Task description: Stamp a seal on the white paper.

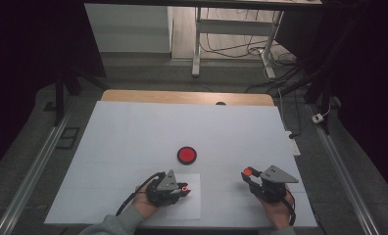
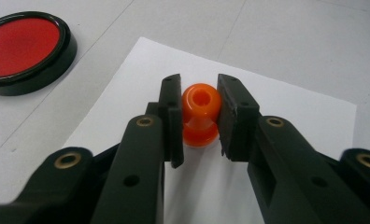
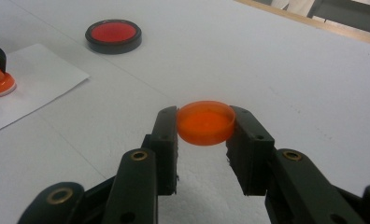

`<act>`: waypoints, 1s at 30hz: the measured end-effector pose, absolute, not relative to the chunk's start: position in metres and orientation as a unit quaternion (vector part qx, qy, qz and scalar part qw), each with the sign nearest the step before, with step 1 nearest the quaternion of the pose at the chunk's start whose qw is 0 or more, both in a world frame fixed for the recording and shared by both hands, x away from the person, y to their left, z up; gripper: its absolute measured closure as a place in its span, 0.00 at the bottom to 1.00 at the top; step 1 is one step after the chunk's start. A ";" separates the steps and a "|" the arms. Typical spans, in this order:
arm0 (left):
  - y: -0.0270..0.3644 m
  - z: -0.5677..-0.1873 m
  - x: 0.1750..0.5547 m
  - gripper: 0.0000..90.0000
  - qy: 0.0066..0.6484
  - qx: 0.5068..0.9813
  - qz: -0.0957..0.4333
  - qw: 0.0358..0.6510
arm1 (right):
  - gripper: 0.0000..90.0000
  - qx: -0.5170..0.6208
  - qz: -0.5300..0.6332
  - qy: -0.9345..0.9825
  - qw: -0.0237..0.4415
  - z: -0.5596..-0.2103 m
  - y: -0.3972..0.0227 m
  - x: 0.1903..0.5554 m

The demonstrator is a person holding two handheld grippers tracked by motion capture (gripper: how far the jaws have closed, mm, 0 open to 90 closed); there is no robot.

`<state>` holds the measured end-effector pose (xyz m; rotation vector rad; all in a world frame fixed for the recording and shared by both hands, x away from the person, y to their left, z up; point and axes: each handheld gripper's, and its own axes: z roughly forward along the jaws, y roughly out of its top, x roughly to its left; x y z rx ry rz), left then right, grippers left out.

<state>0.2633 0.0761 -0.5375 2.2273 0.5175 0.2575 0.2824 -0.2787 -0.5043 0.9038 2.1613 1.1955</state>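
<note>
Orange stamp (image 2: 200,114) clamped between left gripper (image 2: 199,116) jaws over paper (image 2: 286,107); right gripper (image 3: 205,128) pinches its cap (image 3: 205,122). Next likely: press stamp down.

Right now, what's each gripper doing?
Left gripper: shut on the orange stamp.
Right gripper: shut on the orange round cap.

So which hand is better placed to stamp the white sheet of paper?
Left. The left gripper is shut on the orange stamp, right at the paper sheet; the right gripper holds the orange cap, off to the sheet's side.
</note>
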 end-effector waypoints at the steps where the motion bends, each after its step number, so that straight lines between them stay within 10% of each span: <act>1: 0.076 -0.538 0.263 0.81 0.206 0.883 0.102 0.408 | 0.71 0.332 0.438 0.796 0.253 -0.504 -0.279 0.282; 30: 0.078 -0.539 0.266 0.81 0.210 0.880 0.091 0.417 | 0.71 0.331 0.440 0.795 0.255 -0.503 -0.278 0.281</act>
